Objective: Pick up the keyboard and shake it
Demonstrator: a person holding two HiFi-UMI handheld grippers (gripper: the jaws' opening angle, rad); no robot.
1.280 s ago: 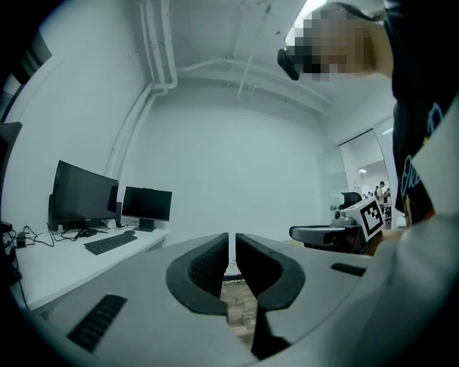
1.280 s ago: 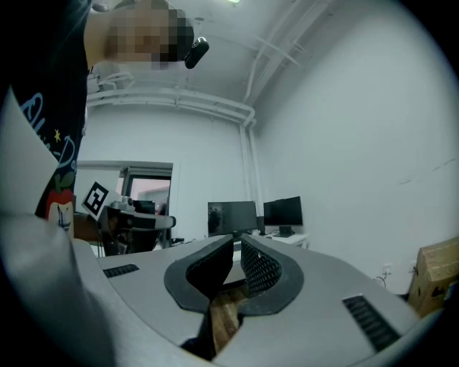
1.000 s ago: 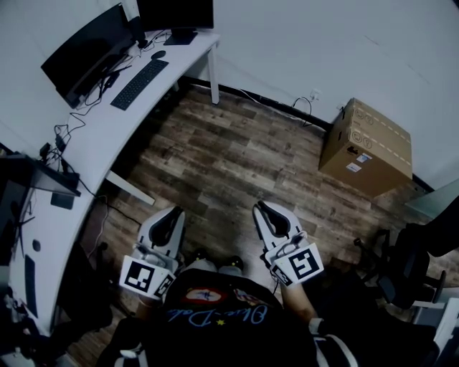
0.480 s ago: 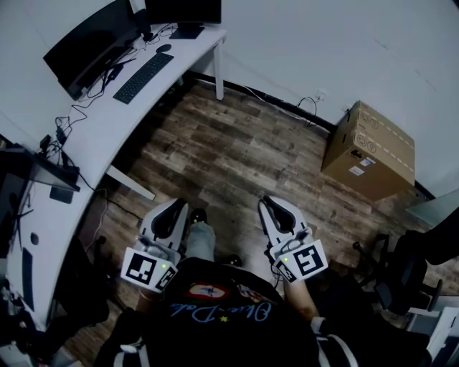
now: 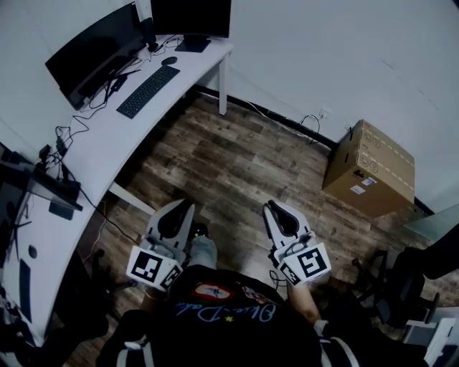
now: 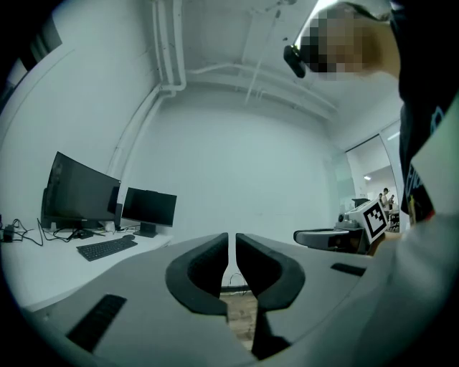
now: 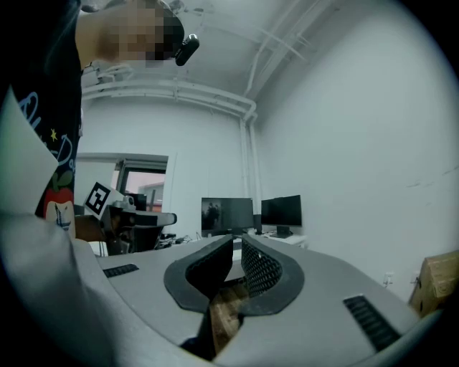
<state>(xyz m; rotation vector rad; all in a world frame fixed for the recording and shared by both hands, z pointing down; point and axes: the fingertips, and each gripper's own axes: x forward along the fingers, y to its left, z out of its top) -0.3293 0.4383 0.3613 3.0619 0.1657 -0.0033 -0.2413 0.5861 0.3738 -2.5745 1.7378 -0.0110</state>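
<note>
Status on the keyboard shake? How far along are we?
Done: nothing. The keyboard lies untouched on the white desk. In hand: nothing. The left gripper and right gripper are both shut and empty, out over the wood floor. Left: reach the desk, grasp, lift, shake.

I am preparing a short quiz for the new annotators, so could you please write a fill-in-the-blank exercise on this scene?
1. The flat black keyboard lies on the white desk in front of two black ____.
2. The brown cardboard box stands on the wooden ____.
3. The left gripper and the right gripper are both ____ and hold nothing.
Missing words: monitors; floor; shut.
</note>
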